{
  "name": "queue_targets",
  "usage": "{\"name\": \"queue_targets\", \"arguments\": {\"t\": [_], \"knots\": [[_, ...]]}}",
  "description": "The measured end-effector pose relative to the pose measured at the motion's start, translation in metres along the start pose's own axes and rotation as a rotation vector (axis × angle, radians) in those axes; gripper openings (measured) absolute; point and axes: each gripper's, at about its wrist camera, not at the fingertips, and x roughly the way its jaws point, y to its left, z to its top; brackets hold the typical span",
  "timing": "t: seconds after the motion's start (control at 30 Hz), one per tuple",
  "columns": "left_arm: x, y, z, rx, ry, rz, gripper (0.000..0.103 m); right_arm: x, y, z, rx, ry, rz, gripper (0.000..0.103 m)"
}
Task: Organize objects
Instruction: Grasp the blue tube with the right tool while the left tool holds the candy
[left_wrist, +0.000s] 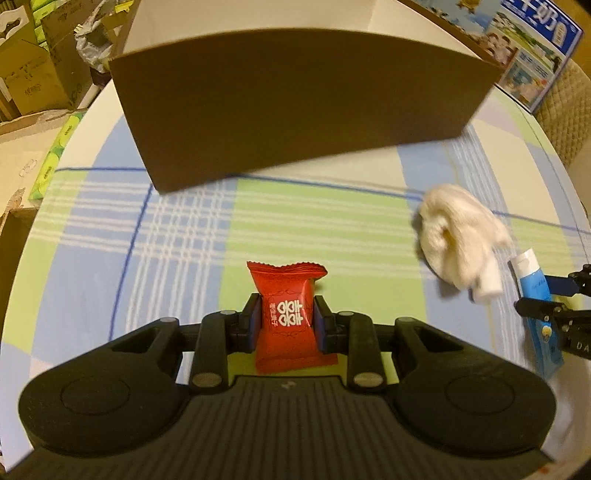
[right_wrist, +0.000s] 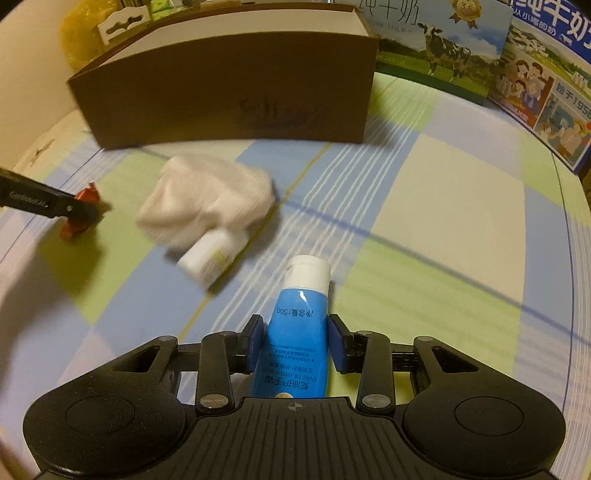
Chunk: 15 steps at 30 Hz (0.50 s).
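Left wrist view: my left gripper (left_wrist: 287, 317) pinches the red candy packet (left_wrist: 286, 314), brown box (left_wrist: 295, 110) at twelve o'clock. My right gripper (right_wrist: 295, 338) clamps the blue hand-cream tube (right_wrist: 297, 332); white sock (right_wrist: 207, 195) at eleven o'clock on the plaid tablecloth (right_wrist: 443, 221).

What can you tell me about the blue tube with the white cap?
The blue tube looks like soft, shiny plastic, with a white flip cap at its far end and white printed writing down its body, including "50g". It points away from the camera toward the brown box. The right gripper is shut on it, one blue pad pressing each side of its body. In the left wrist view it shows at the right edge, beside the white cloth. Whether it touches the checked tablecloth is unclear.
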Motion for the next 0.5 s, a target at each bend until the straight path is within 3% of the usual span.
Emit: {"name": "queue_targets", "arguments": {"t": [0.23,0.33,0.5], "knots": [[-0.005,-0.007,-0.014,-0.01,-0.005,0.004,0.026,-0.004,0.01,-0.007,0.042,-0.011,-0.053,0.043],[-0.006,-0.007,-0.014,-0.009,0.0,0.019,0.036,-0.004,0.009,-0.008,0.078,-0.009,-0.075,0.048],[-0.006,-0.006,-0.016,-0.023,-0.006,0.029,0.036,-0.008,0.009,-0.012,0.087,-0.021,-0.086,0.049]]}}
